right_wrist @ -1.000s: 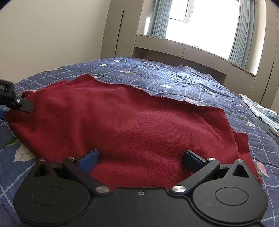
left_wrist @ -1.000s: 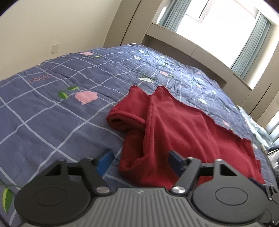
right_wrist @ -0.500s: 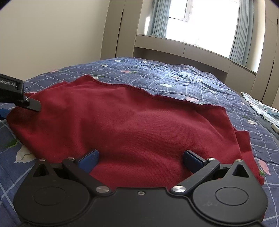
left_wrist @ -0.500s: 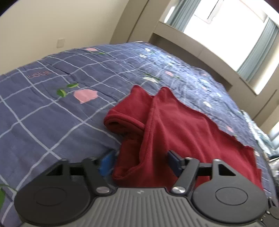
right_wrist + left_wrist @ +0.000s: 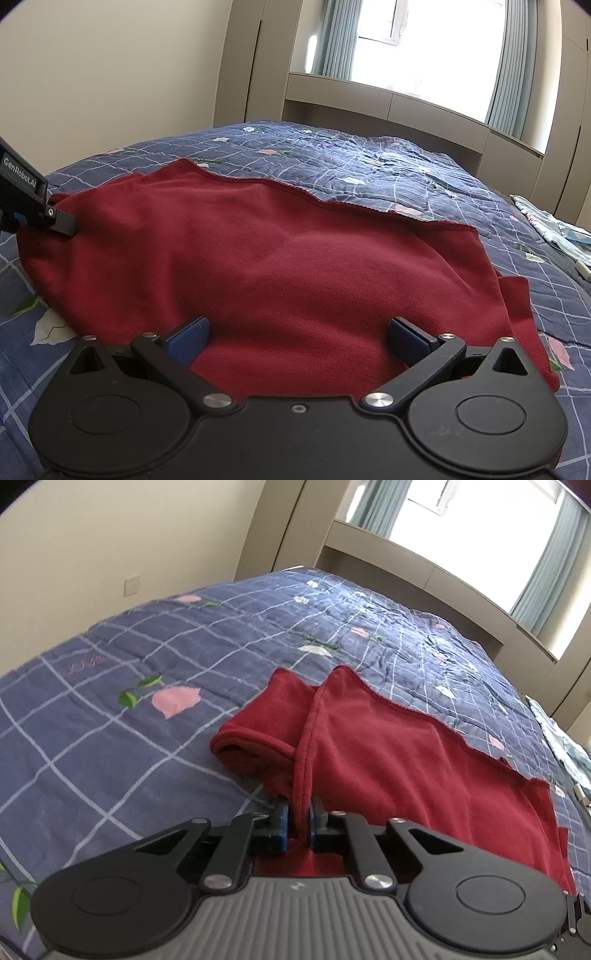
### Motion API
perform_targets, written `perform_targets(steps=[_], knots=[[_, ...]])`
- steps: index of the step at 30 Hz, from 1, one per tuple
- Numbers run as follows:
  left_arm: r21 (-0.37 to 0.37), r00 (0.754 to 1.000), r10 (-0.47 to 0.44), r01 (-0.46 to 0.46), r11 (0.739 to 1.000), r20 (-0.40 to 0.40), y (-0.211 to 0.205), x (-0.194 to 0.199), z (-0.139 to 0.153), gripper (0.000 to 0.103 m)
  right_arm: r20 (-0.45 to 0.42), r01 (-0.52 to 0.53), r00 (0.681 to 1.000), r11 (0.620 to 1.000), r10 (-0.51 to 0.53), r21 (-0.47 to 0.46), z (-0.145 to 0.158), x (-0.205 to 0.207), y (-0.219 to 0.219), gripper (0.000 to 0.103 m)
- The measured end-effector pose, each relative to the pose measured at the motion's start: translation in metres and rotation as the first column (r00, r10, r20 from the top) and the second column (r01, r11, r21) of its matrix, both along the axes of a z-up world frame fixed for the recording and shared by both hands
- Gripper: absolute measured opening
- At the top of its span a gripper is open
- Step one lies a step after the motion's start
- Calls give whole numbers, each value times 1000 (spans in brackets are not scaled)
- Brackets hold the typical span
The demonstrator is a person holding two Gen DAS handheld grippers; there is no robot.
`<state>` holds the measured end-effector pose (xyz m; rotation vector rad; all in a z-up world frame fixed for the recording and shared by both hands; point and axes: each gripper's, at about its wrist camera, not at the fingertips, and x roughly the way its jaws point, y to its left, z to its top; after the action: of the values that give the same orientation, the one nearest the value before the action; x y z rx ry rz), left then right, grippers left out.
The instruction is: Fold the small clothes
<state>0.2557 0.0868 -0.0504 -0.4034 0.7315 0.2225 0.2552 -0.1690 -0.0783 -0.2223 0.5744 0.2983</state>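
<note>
Left wrist view: the left gripper [image 5: 298, 821] has just been closing, and its blue-padded fingers [image 5: 281, 821] now pinch a raised fold of the red garment [image 5: 388, 760] at its near left corner. The hem runs up from the pinch toward the far side as a narrow ridge. To the left of that ridge a sleeve [image 5: 255, 734] lies bunched, its open cuff facing left. The rest of the garment spreads to the right and far side across the bed [image 5: 110, 746], whose blue cover has a white grid with pink flowers and green leaves. Beyond the bed stand a beige wall [image 5: 129, 546], a low ledge and a bright window [image 5: 480, 520] with pale curtains. A light patterned cloth [image 5: 569, 746] shows at the far right edge of the bed.

Right wrist view: the right gripper [image 5: 297, 338] hovers low over the near edge of the red garment with its fingers [image 5: 188, 334] spread wide apart; the cloth lies between them, but the pads do not press on it. The garment fills the middle of the view, its far hem running from left to right across the bed. At the far left edge the left gripper [image 5: 55, 219] grips the garment's left corner. The light patterned cloth [image 5: 554, 232] lies on the bed at the right, well apart from the garment.
</note>
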Motion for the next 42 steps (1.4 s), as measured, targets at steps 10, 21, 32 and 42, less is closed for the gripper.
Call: perform_targets(steps=[10,21,32,42], knots=[[95,998,-59,57,994,18,-19,5,26,8,0,0,1000,1000,0,30,3,-1,-4,103],[260,973,-222,200,945,60,-78,19,78,8,-11,59,998,985,-57,164,24,-11,-50,103],[369,873,-482,423,828,81,-192,32,115,7,26,298,951,935,-309,193,34,-35,-143,103],[332,705,-709,675,659,-26,-298,14,73,8,-102,536,840,784,-533,313,15,-44,-227,103]])
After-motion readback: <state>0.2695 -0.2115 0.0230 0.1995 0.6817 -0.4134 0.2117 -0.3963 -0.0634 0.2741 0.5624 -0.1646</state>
